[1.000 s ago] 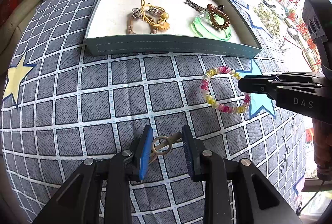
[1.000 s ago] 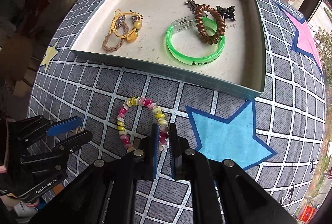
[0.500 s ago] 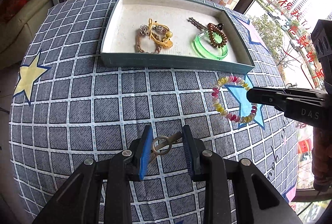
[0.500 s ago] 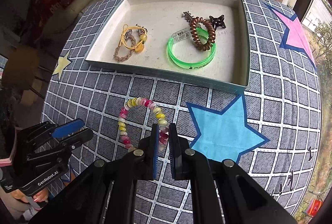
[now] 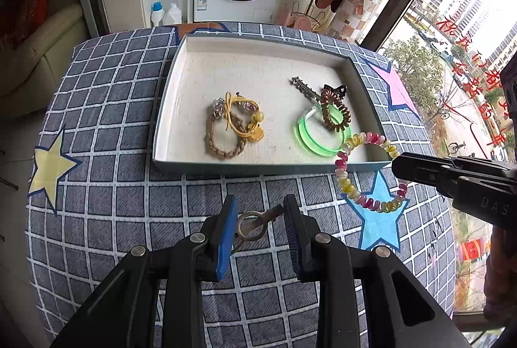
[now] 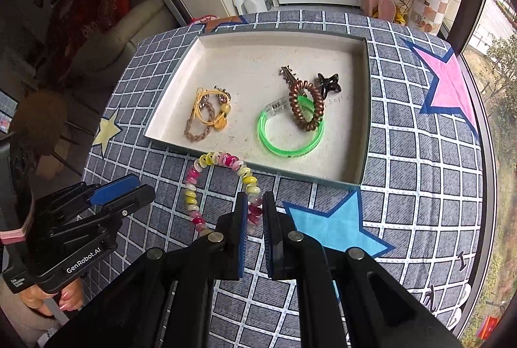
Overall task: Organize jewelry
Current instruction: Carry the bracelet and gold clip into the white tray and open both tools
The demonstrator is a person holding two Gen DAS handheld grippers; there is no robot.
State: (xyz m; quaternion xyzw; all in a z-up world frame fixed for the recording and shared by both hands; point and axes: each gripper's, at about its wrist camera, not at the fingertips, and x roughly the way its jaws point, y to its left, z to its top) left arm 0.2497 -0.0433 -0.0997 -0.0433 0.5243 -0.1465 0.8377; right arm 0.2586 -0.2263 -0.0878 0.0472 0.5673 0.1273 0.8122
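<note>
Slippage is the chief risk for the beaded bracelet point(image 6: 223, 186), which the right hand-held gripper point(image 6: 255, 212) grips by a single bead or two at its near side, the rest of the loop hanging free ahead of the fingertips and above the checked cloth of the worktop point(image 6: 420, 173). The smooth, rounded beads give the pads little to bite on, so I judge that a quick swing toward the tray point(image 6: 366, 109), just ahead of this gripper, could let them squirt out and drop short of the rim. The dangling loop could also catch the near wall of the tray as it crosses, or land on the green bangle point(image 6: 289, 135) and brown coil tie point(image 6: 305, 106) already lying inside and tangle with them.

The left hand-held gripper point(image 5: 258, 225) has its jaws spread around a small metal ring clip point(image 5: 255, 223); the ring touches the left pad and the stem reaches the right one, so it seems lightly wedged rather than firmly clamped. Any tilt might let it fall. In the right wrist view the two grippers are near each other, and a collision during the carry seems possible.
</note>
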